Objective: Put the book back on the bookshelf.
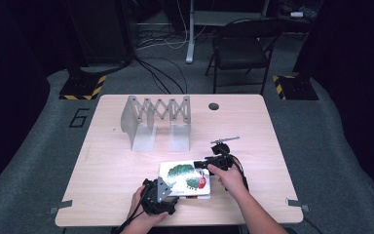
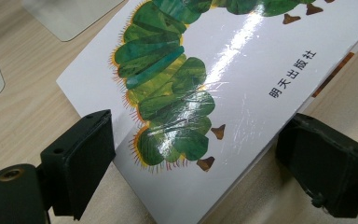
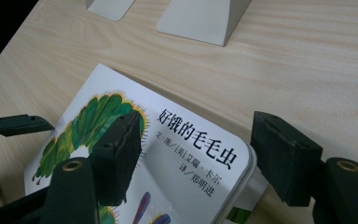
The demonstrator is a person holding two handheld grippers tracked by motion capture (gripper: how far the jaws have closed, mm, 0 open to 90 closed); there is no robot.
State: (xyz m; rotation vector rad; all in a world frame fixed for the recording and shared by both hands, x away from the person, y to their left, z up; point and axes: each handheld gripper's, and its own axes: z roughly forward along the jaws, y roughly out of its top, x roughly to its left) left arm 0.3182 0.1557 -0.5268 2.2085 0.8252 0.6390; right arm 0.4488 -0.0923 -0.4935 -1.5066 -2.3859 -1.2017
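Note:
A white picture book [image 1: 185,178] with a green caterpillar on its cover lies near the table's front edge. My left gripper [image 1: 171,191] is at the book's near left corner. In the left gripper view that corner [image 2: 200,107] lies between the wide-set jaws of this gripper [image 2: 198,123], and I see no squeeze on it. My right gripper [image 1: 200,164] reaches in from the right at the far right corner. In the right gripper view one jaw hovers over the cover [image 3: 186,154] and the other stands off past the book's edge, so the right gripper [image 3: 196,123] is open.
A grey accordion book rack [image 1: 156,119] stands behind the book, its flat feet [image 3: 200,18] toward me. A small dark tool [image 1: 224,140] lies right of it. The table [image 1: 107,180] has a cable hole [image 1: 214,106]. A folding chair [image 1: 241,48] stands beyond.

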